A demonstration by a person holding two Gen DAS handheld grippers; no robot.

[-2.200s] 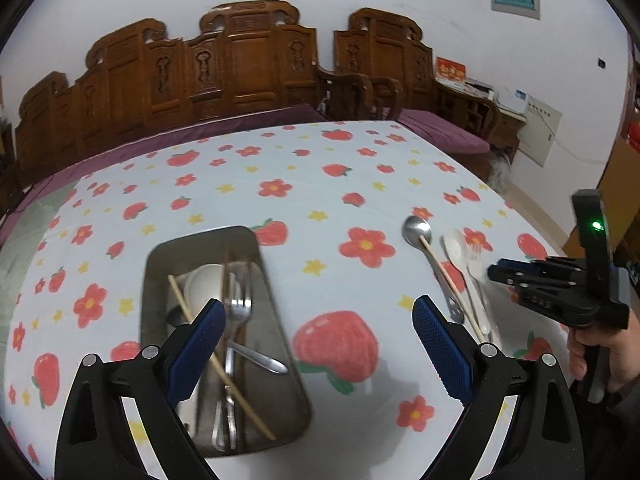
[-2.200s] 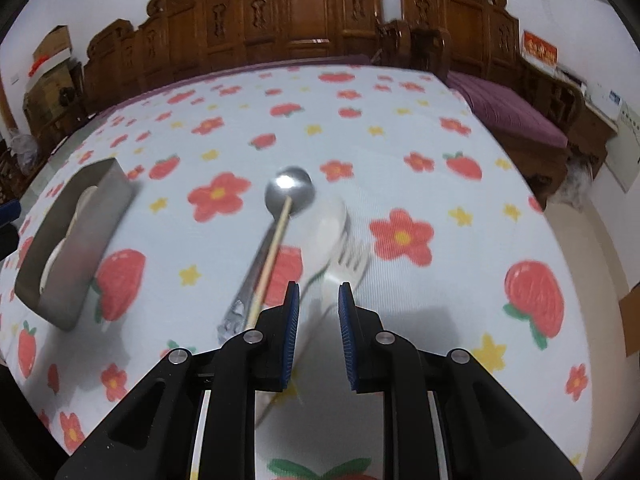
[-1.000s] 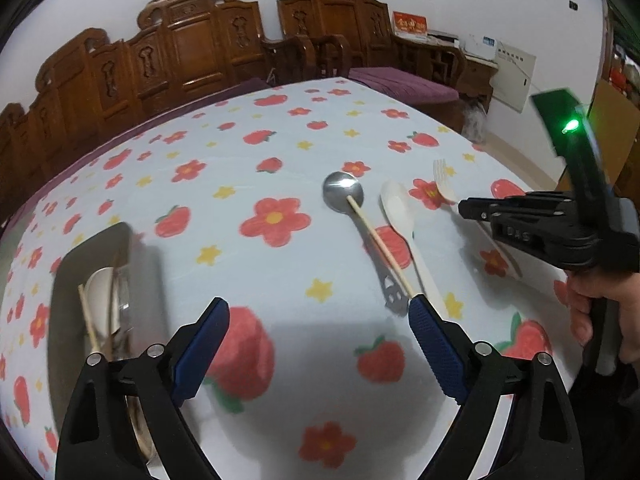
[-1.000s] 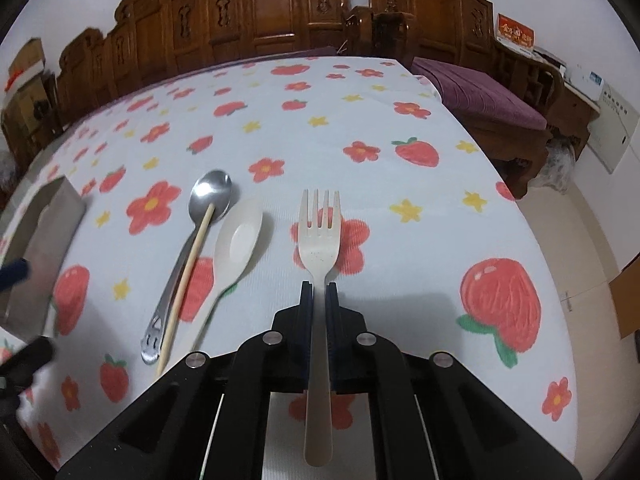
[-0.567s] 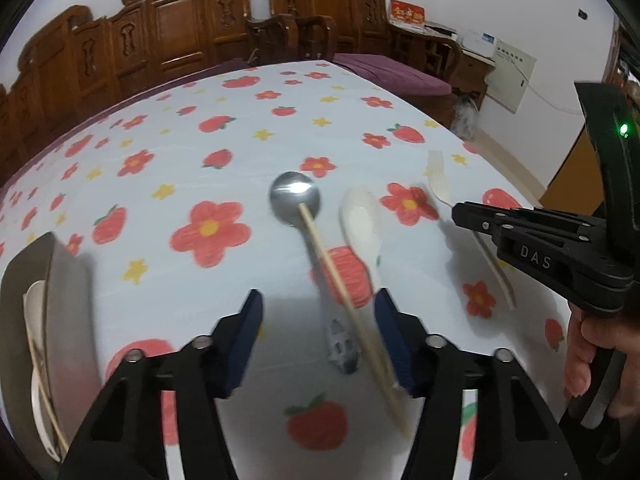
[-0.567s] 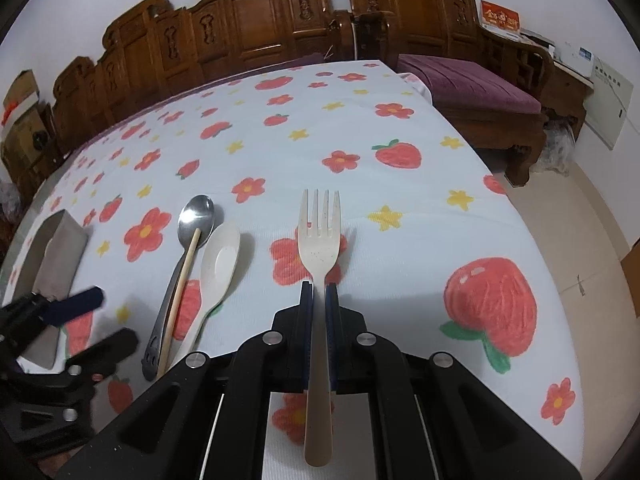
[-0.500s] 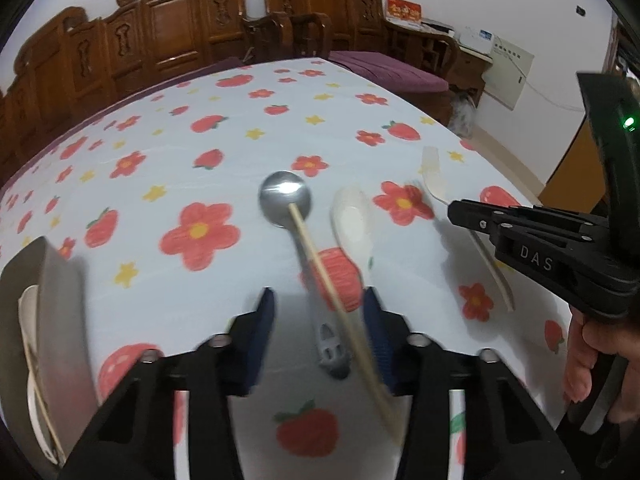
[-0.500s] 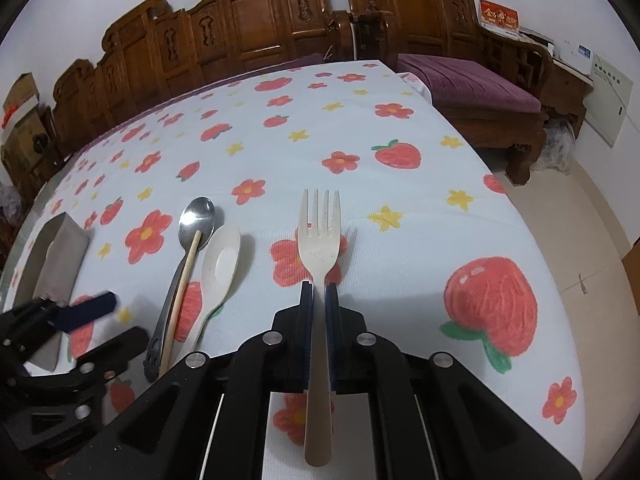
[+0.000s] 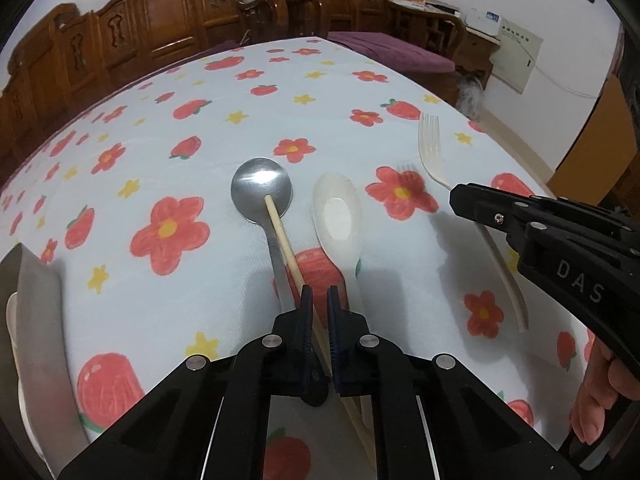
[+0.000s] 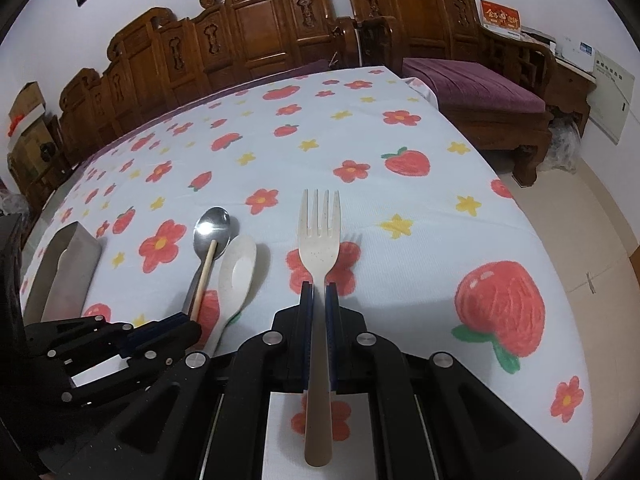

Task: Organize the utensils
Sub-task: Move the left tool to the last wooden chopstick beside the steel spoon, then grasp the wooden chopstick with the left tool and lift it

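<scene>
Left wrist view: the left claw (image 9: 318,304) is seen with its jaws just closed onto a wooden chopstick (image 9: 282,240), which is pinched between the blue pads. The chopstick's far tip is laid in the bowl of a metal spoon (image 9: 262,190), and its shaft is crossed over that spoon's handle. Just beside it, to the right, a cream plastic spoon (image 9: 336,216) is laid flat on the surface (image 9: 224,92), which is covered with a cloth printed with red flowers and strawberries. At the left edge, the rim of a metal tray (image 9: 38,300) is seen, with something pale inside it that cannot be made out. To the right, the right claw (image 9: 460,198) is shown pressed onto the handle of a cream fork (image 9: 430,148), and the fingers of a hand (image 9: 600,392) are visible at the lower right.

In the right wrist view, the fork (image 10: 319,240) is clamped by its handle between the pads of the right claw (image 10: 319,292), tines pointing away. Its shadow is cast on the cloth just beside it. The left claw (image 10: 188,326) is seen at the lower left, at the near end of the chopstick (image 10: 204,276). The tray (image 10: 76,264) is set well apart, to the left.
</scene>
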